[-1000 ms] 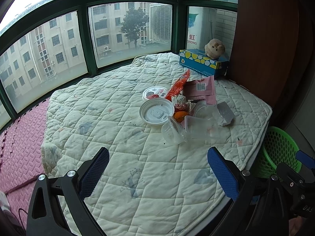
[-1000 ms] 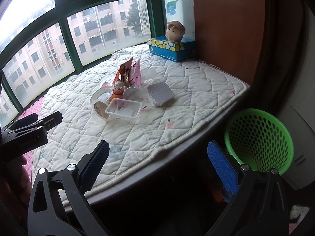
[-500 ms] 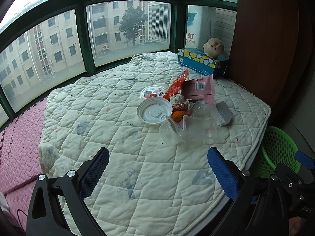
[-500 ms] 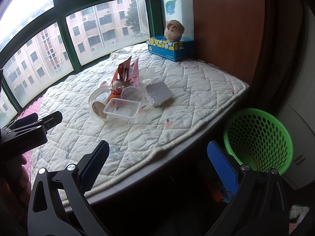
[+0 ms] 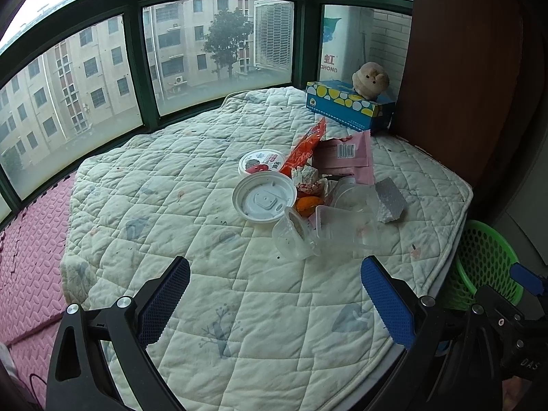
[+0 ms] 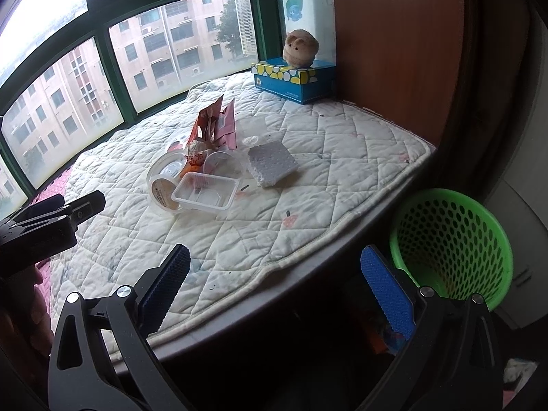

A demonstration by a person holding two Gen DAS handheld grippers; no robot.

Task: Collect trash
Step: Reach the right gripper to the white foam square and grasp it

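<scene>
We're only at the approach so far, both tongs spread and empty, trash piled mid-mattress, so next it's grabbing a piece for the bin.

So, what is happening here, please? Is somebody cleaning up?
A person holds two tongs and is about to collect trash, but nothing is picked up yet. The left tongs and the right tongs are both open and empty, apart from the pile. The trash lies on the quilted pad: a white lid, a clear plastic tray, a foam block and snack wrappers. A green basket stands beside the platform.
</scene>
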